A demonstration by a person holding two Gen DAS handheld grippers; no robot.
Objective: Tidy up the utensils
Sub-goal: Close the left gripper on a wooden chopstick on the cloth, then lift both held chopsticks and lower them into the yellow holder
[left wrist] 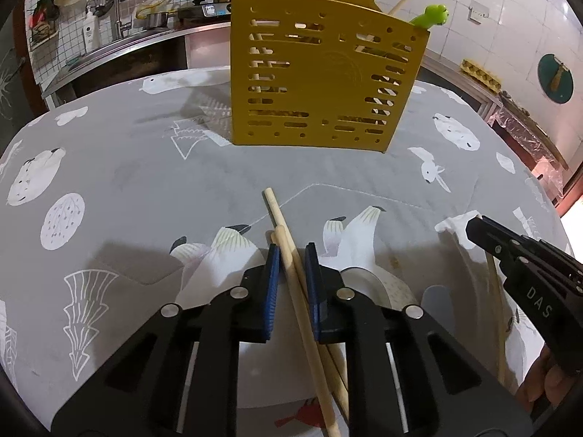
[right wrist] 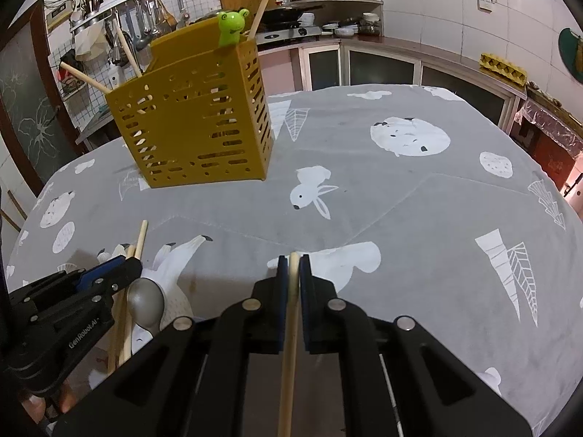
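Observation:
A yellow slotted utensil holder [left wrist: 320, 80] stands on the grey tablecloth; it also shows in the right wrist view [right wrist: 196, 123]. It holds wooden chopsticks and a green frog-topped utensil [right wrist: 231, 27]. My left gripper [left wrist: 293, 255] is shut on two wooden chopsticks [left wrist: 291, 255], low over the cloth in front of the holder. My right gripper [right wrist: 293, 260] is shut on a single wooden chopstick [right wrist: 291, 309], to the right of the left gripper. A metal spoon [right wrist: 145, 306] lies on the cloth between the two grippers.
The table carries a grey cloth with white animal prints [right wrist: 400, 189]. Behind it are a kitchen counter with a sink [left wrist: 120, 36], a stove with pots [right wrist: 291, 31] and shelves. An egg tray [right wrist: 503, 67] sits on a side counter at right.

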